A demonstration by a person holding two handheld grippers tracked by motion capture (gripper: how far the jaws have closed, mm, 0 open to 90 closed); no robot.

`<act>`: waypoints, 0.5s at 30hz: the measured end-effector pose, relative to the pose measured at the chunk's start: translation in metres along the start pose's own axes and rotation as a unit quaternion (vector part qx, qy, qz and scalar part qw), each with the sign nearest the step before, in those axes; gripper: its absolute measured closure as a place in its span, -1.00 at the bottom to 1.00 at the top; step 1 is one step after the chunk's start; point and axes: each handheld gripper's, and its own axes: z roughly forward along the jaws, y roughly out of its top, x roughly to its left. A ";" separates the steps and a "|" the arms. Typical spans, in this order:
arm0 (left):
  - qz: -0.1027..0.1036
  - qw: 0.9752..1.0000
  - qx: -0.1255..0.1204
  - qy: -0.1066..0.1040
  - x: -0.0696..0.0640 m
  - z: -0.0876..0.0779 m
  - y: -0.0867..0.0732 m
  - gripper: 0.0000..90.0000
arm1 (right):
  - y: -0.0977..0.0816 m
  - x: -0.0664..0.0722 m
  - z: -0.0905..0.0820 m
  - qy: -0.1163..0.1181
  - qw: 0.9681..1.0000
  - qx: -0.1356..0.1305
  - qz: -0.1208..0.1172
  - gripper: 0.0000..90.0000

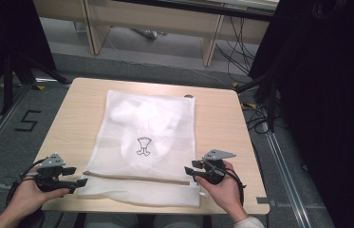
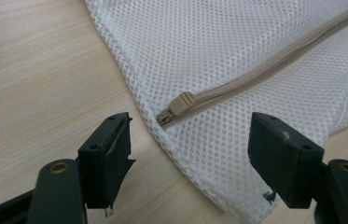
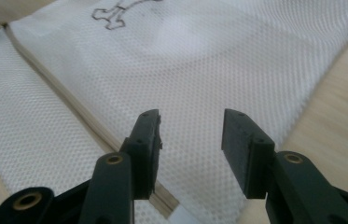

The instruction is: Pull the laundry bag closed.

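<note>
- The left gripper (image 1: 72,176) sits at the desk's (image 1: 70,118) near left corner, jaws apart and empty, the beige zipper pull (image 2: 181,103) just ahead of them.
- A white mesh bag (image 1: 146,142) lies flat mid-desk, zipper (image 1: 136,177) along its near edge.
- The right gripper (image 1: 190,169) hovers with jaws wide over the bag's near right corner, gripping nothing.

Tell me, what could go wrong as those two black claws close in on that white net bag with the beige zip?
The left gripper stands open around the small beige zip pull; closing carelessly, it might pinch the white mesh bag instead. The right gripper, also open, hovers over the beige zipper end; if it grips loosely, the whole bag may slide along the wooden table when the pull is tugged.
</note>
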 end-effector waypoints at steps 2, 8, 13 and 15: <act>-0.002 1.000 -0.002 0.002 -0.001 0.001 0.000 -0.34 | 0.003 0.006 0.004 0.015 1.000 -0.005 -0.018 0.27; -0.006 1.000 -0.017 0.000 -0.001 0.000 -0.001 -0.32 | 0.016 0.026 0.016 0.052 0.996 -0.019 -0.077 0.32; -0.011 1.000 -0.023 -0.001 -0.002 0.002 -0.001 -0.32 | 0.025 0.039 0.028 0.071 0.992 -0.015 -0.102 0.34; -0.006 1.000 -0.016 0.000 -0.002 0.001 -0.001 -0.32 | 0.028 0.045 0.033 0.073 0.992 -0.014 -0.098 0.35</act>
